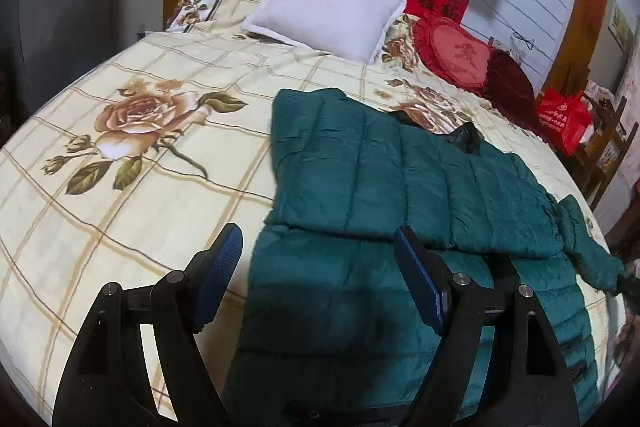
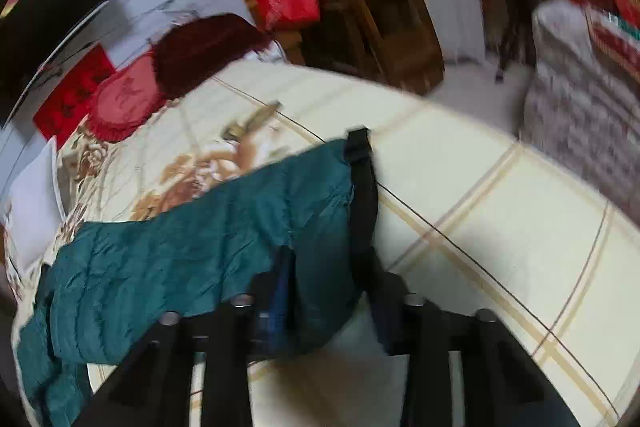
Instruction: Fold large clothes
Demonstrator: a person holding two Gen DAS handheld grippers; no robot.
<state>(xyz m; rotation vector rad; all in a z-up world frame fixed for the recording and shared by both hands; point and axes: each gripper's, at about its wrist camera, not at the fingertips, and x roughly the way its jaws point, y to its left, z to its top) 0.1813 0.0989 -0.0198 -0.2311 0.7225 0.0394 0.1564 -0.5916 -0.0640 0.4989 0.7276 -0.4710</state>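
I am midway through folding the green quilted coat (image 1: 384,187), which lies on the bed (image 1: 100,227) across the floral checked blanket; one panel is already turned over the body, judging by the layered edge in the left wrist view. My right gripper (image 2: 332,303) is clamped narrow on the sleeve (image 2: 320,227) near its black cuff (image 2: 362,187), the teal fabric pinched between the pads. My left gripper (image 1: 316,279) stands wide and holds nothing, poised over the coat's near hem at about six o'clock of the garment.

Next, I judge, the sleeve must be carried from three o'clock inward across the body toward nine o'clock and laid flat, while the left steadies or takes the hem.

The coat is puffy, channel-stitched in broad bands, with a soft crinkled sheen; it will spring back if released too soon. The blanket looks plush and smooth. At twelve o'clock sit a white square pillow (image 1: 324,15) and a frilled red heart cushion (image 1: 452,51).
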